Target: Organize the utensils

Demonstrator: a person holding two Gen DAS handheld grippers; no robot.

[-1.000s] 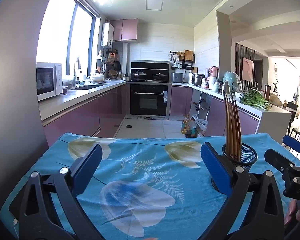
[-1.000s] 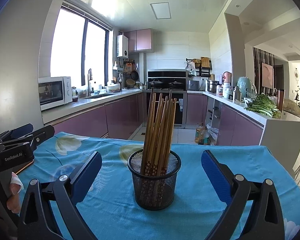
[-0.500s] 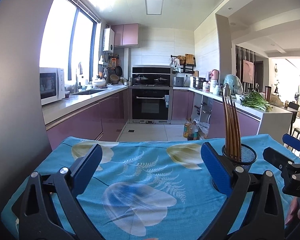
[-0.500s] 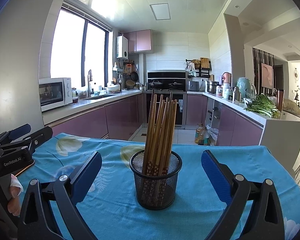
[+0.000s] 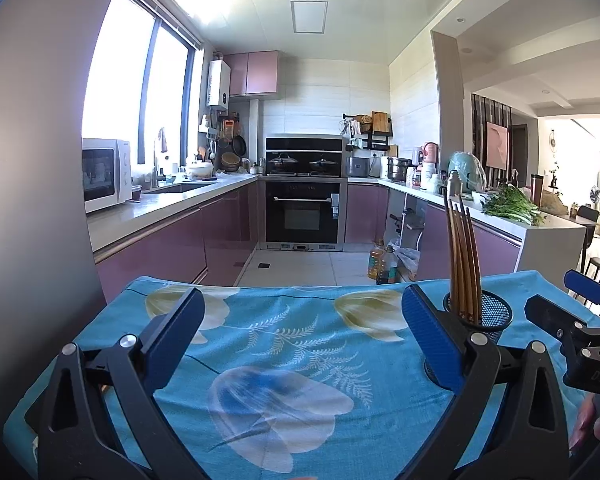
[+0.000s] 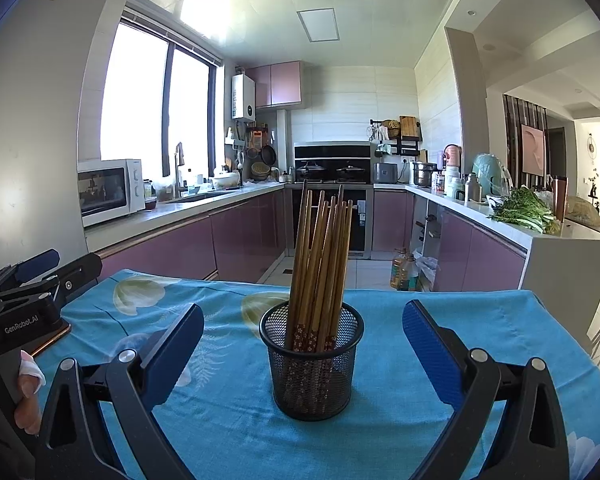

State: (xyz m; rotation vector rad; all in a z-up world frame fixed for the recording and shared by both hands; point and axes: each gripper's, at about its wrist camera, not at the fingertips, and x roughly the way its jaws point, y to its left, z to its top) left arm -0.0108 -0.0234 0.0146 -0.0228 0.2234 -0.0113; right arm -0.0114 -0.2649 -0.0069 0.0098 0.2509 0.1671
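Note:
A black mesh cup (image 6: pixel 312 364) stands on the blue flowered tablecloth (image 6: pixel 480 320), holding several brown chopsticks (image 6: pixel 320 256) upright. My right gripper (image 6: pixel 302 350) is open, its blue pads on either side of the cup and a little nearer to me, touching nothing. In the left wrist view the same cup (image 5: pixel 488 314) and chopsticks (image 5: pixel 462 256) show just past the right pad. My left gripper (image 5: pixel 302 334) is open over bare cloth with nothing between its fingers. Each gripper appears at the edge of the other's view.
The cloth-covered table (image 5: pixel 260 320) ends at a far edge, beyond which lies a kitchen floor with oil bottles (image 5: pixel 382 266). Purple cabinets, an oven (image 5: pixel 304 216) and a counter with greens (image 6: pixel 524 210) stand behind. A person's fingers (image 6: pixel 26 396) hold the left tool.
Both views have tilted slightly upward, so the table and cup sit a little lower in frame. The cup, chopsticks and both open jaws are otherwise unchanged.

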